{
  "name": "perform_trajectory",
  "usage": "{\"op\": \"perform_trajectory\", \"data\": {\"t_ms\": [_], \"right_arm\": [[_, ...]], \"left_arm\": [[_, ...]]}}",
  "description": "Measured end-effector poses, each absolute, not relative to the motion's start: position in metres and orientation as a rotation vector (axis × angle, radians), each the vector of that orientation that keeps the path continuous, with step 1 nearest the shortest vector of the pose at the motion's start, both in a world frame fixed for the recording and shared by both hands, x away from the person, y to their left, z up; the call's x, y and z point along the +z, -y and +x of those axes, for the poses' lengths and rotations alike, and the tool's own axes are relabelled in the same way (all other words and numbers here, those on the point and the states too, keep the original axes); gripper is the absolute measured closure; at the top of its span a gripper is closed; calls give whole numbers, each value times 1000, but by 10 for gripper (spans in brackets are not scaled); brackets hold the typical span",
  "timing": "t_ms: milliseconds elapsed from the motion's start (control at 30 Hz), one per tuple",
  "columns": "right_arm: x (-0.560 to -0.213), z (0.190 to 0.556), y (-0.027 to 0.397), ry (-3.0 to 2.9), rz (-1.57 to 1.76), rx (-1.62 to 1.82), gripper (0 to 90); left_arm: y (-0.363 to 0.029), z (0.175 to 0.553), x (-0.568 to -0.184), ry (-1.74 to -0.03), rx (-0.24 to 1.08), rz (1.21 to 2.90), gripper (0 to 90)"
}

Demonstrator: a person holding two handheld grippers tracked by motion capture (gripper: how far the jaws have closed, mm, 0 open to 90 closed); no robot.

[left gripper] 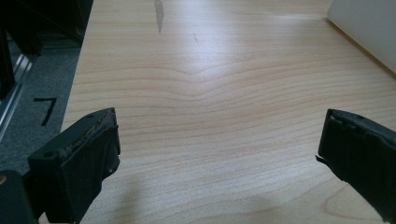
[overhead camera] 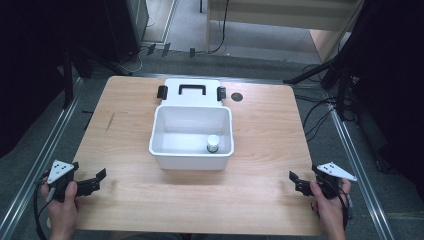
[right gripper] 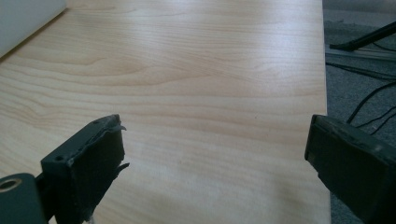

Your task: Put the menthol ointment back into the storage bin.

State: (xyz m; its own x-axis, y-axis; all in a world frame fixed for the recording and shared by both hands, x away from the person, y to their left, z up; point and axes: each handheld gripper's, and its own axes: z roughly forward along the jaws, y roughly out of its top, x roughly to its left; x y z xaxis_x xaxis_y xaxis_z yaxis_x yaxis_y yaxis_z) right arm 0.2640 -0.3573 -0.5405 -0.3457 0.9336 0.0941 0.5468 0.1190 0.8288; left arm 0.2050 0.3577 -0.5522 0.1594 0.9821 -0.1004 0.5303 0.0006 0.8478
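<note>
We park both grippers, left [overhead camera: 98, 179] and right [overhead camera: 295, 181], at the wooden table's [overhead camera: 260, 130] near corners, jaws spread and empty, leaving the open white plastic box [overhead camera: 165, 150] mid-table holding the small green-labelled white-capped jar [overhead camera: 213, 144] clear for access.

White bin [overhead camera: 165, 131] blocks mid-table [overhead camera: 260, 190]; both flanks lie open.

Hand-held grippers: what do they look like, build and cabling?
Both match: the left hand-held gripper and right hand-held gripper have black bodies, two blocky black jaws with worn, frayed pad edges, and a grey three-cornered plate with dark dots on top. A dark cable trails from each. No sleeves are visible.
</note>
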Motion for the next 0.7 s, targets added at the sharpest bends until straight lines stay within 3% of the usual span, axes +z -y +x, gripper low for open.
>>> {"op": "perform_trajectory", "data": {"t_ms": [500, 700], "right_arm": [[-545, 240, 361, -1839, 1382, 1163, 71], [-545, 237, 356, -1850, 1348, 1123, 132]], "left_arm": [[-356, 205, -552, -1477, 733, 1646, 0], [-356, 205, -552, -1475, 734, 1646, 0]]}}
